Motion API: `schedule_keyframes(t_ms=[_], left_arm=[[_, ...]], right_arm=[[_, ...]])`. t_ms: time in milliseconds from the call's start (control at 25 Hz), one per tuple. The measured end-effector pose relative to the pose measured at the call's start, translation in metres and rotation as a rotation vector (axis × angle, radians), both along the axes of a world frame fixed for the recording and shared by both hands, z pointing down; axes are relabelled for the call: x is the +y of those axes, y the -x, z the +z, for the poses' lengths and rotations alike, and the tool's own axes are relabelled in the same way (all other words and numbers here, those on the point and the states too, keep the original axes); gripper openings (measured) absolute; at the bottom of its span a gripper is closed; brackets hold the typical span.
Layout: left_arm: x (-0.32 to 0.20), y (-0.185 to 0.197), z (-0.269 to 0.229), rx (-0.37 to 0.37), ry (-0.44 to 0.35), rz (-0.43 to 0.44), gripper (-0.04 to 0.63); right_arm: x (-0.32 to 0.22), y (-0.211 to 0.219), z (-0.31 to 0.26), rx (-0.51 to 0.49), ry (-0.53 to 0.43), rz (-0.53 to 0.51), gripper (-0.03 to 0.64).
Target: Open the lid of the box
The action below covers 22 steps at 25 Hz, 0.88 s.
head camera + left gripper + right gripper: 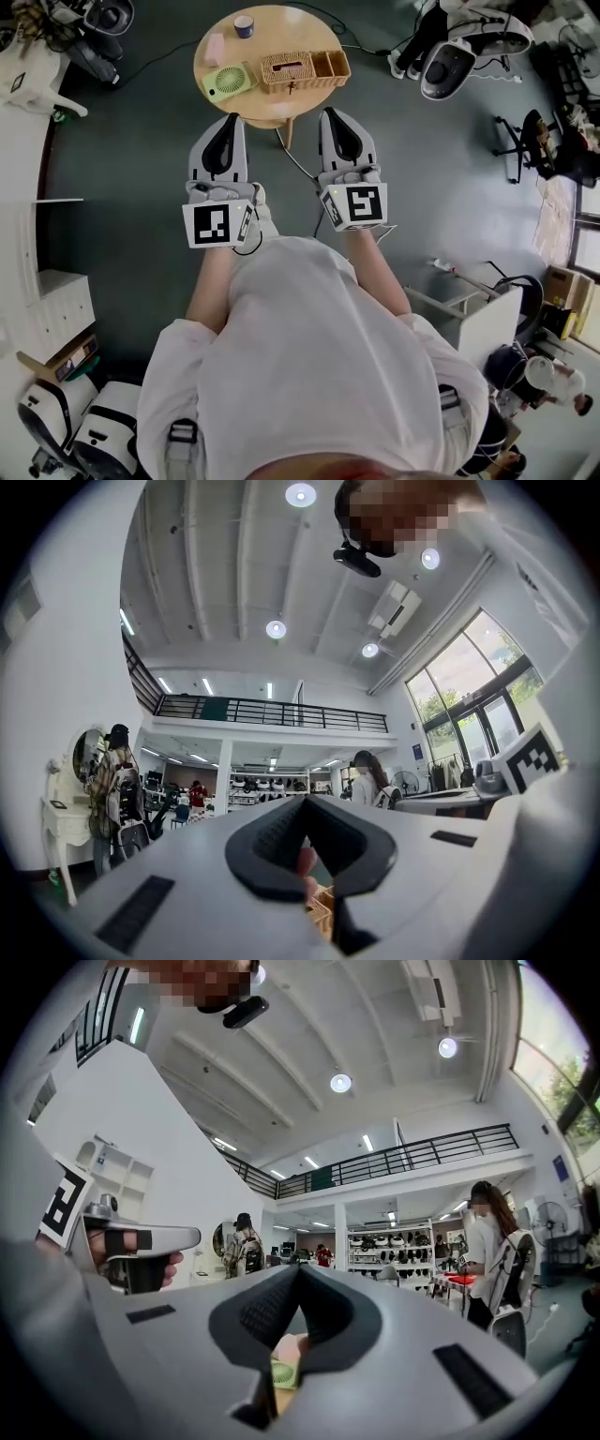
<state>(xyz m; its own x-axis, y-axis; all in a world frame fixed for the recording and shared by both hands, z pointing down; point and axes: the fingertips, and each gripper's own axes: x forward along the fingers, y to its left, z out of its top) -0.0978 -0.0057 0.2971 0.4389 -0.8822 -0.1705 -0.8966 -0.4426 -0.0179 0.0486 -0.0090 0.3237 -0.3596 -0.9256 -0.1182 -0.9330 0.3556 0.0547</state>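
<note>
- Wicker box (286,70) sits on the round table (272,33), just ahead of both grippers.
- Left gripper (231,118) and right gripper (331,112) are pressed together, empty.
- I'd spread one, come in low at the lid's front edge, and steady the box with the other.

Bright, even light is given by round ceiling lamps (300,494) and daylight through tall windows (469,705). Shadows are soft. Strong fisheye bending and black corners are seen in both gripper views.
</note>
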Motion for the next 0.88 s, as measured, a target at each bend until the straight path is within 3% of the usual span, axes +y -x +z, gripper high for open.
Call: schedule_keyframes(t_ms=[200,440,600,880], left_arm=[[-0.066,0.021,-0.006,0.034,-0.006,0.041,-0.003],[-0.125,0.030,-0.004,0.025,-0.003,0.075,-0.004],[-0.142,0.035,0.004,0.015,0.021,0.074,-0.003],[-0.166,0.031,0.010,-0.021,0.043,0.034,-0.003]], right_arm=[[-0.063,0.018,-0.002,-0.054,0.018,0.021,-0.012],[-0.125,0.016,0.012,-0.198,0.053,0.057,-0.009],[-0.147,0.010,0.031,-0.384,0.116,0.045,-0.005],[-0.178,-0.014,0.060,-0.809,0.203,-0.025,-0.005]])
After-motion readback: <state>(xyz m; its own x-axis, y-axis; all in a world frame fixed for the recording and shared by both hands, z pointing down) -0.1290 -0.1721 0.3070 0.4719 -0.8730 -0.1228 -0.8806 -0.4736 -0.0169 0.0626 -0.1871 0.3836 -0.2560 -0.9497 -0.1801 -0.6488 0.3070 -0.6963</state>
